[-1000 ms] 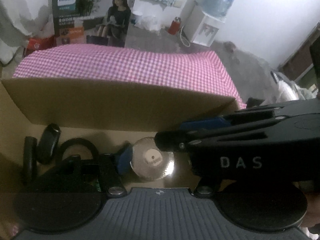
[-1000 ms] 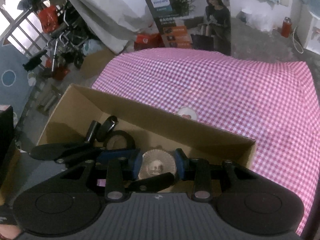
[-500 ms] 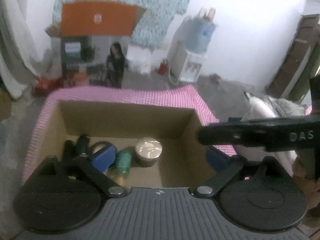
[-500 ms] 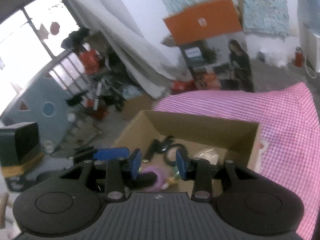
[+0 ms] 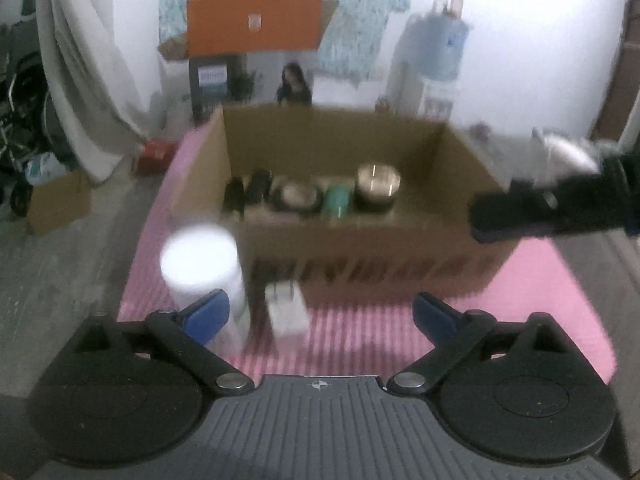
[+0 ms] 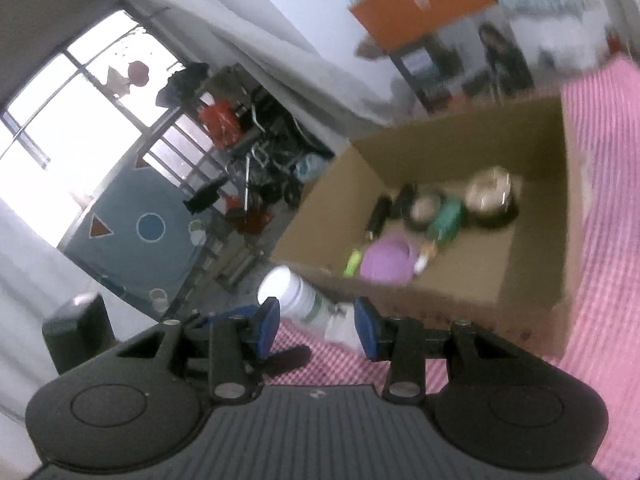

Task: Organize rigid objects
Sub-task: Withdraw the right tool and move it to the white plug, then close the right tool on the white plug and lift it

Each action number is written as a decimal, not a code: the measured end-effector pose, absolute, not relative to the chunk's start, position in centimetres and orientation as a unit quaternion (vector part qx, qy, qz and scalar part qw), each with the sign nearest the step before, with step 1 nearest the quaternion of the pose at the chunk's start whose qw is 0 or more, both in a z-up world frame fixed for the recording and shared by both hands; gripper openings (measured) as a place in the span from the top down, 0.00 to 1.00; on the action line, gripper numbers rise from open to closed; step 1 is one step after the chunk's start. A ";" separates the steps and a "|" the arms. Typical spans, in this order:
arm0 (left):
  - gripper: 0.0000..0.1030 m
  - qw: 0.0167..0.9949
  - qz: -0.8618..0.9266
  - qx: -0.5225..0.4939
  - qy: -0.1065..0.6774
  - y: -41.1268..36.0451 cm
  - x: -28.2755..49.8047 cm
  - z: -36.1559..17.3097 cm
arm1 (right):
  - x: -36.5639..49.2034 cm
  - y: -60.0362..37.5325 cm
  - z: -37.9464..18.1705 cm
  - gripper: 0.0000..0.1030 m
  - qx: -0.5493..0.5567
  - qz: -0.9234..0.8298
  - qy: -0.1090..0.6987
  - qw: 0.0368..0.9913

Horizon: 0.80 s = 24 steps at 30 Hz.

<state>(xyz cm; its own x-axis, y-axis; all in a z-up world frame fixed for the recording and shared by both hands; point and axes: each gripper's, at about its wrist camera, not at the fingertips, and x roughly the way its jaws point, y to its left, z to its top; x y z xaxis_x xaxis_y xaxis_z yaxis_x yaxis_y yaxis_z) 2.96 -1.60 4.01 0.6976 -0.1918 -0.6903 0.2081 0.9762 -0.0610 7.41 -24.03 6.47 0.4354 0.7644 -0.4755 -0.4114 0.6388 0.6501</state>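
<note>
Cardboard box (image 5: 360, 248) holding seven items, one white tub (image 5: 200, 264) outside, left tongs (image 5: 320, 314) wide, right tongs (image 6: 316, 328) narrow, just opening, both empty.

You get dim, soft indoor light; both views are smeared by motion blur. The window (image 6: 72, 128) blows out white with glare in your right wrist view. Fisheye bending darkens the corners. The cardboard box (image 5: 360, 240) looks unsharp.

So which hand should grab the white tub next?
Probably the left. The left gripper is wide open and empty, and the white tub stands beside its left finger, outside the cardboard box. The right gripper is narrower, too tight for it.
</note>
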 end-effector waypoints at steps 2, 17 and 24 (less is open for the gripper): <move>0.07 0.919 -0.104 0.024 0.379 -1.6 2.9 2.6 | 8.1 -22.9 5.1 0.57 0.236 0.356 0.408 0.807; 0.44 0.915 -0.083 0.076 0.388 -1.5 5.2 -1.7 | 12.2 -16.0 -2.6 0.60 0.227 0.335 0.502 0.764; 0.55 0.911 -0.085 0.063 0.398 -1.3 6.4 -2.7 | 13.3 -15.2 -3.5 0.62 0.230 0.325 0.514 0.760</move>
<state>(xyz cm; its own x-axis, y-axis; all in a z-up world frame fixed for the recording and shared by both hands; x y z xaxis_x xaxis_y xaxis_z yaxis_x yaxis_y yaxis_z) 6.42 -1.27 -2.70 0.6681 -0.1041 -0.7368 0.2045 0.9777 0.0472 13.27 -15.17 -3.53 0.2608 0.7307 -0.6309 -0.2578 0.6825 0.6839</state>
